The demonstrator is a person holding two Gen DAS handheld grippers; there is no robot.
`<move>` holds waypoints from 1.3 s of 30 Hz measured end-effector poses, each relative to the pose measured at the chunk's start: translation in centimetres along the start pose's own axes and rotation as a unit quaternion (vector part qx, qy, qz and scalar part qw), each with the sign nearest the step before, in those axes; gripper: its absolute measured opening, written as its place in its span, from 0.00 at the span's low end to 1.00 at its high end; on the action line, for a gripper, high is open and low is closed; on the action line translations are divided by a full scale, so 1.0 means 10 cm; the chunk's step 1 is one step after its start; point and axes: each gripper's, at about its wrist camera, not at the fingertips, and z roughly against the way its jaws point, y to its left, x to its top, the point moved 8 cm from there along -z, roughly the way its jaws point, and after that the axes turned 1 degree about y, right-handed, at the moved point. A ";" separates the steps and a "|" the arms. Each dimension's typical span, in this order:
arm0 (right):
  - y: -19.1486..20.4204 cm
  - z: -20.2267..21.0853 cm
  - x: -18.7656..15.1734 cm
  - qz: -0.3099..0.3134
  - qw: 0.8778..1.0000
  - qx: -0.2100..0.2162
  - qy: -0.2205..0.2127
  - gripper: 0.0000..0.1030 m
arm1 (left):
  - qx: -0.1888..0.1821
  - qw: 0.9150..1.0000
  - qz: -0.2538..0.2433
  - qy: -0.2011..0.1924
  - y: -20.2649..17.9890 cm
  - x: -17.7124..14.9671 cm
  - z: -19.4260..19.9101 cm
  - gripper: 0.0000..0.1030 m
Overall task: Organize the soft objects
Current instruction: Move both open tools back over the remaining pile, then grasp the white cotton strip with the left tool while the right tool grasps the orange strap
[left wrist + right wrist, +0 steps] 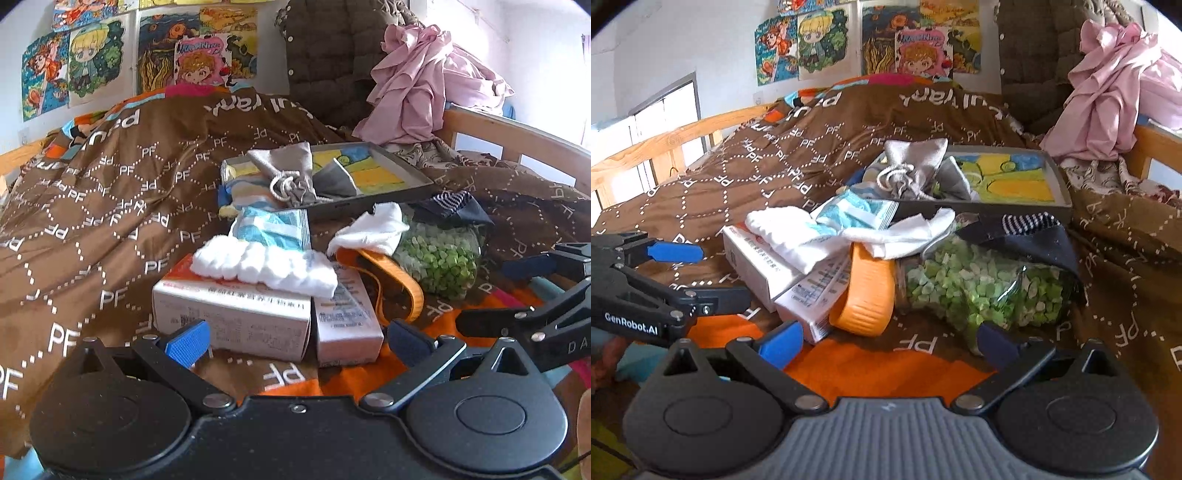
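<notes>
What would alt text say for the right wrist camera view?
An open gripper faces a pile on a brown bedspread: white cloth draped over two boxes, an orange strap, a bag of green pebbles, and a grey tray behind.

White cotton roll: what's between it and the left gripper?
The white carton: the white cotton roll lies on top of it, and the carton faces the open left gripper in the left wrist view.
</notes>
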 end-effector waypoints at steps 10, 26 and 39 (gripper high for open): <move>-0.04 -0.04 0.05 0.015 0.999 -0.020 -0.031 1.00 | -0.030 0.996 -0.082 0.023 -0.03 0.32 -0.14 0.99; 0.05 -0.25 0.07 0.129 0.989 -0.053 -0.054 1.00 | -0.037 0.969 -0.224 0.099 0.11 0.59 -0.44 0.99; 0.20 -0.54 -0.03 0.234 0.970 -0.041 -0.052 0.93 | -0.070 0.941 -0.298 0.147 0.06 0.49 -0.77 0.74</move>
